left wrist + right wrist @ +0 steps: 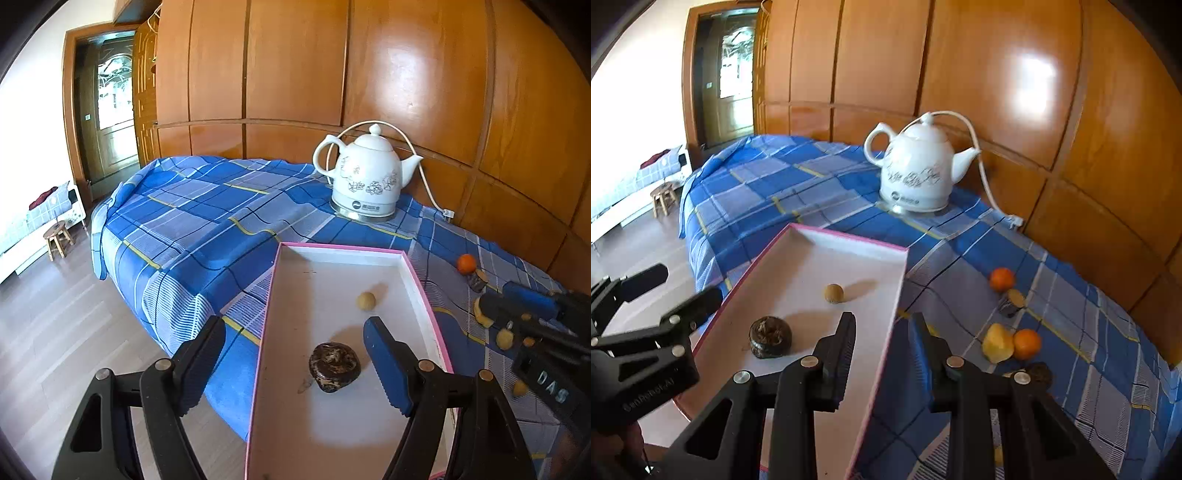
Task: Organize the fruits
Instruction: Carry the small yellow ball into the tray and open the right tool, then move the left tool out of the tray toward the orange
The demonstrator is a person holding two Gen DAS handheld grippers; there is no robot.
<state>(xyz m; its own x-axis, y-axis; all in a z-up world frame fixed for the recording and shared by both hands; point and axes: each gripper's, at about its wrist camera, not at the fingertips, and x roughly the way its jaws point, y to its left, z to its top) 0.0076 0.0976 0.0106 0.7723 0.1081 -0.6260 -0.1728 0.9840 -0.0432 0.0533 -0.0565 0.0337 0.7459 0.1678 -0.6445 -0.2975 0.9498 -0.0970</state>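
Only right wrist cam shows pear (997,343) beside orange (1027,343).

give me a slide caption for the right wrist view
Right gripper open over the pink-edged tray's rim; two oranges and a yellow fruit wait on the blue bedspread.

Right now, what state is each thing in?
Box: open-topped, two fruits inside.
Dark fruit: in the box.
Tan fruit: in the box.
Far orange: out on the cloth.
Near orange: out, against the yellow fruit.
Kettle: upright, lid on.
Left hand-held gripper: open, empty.
Right hand-held gripper: open, empty.
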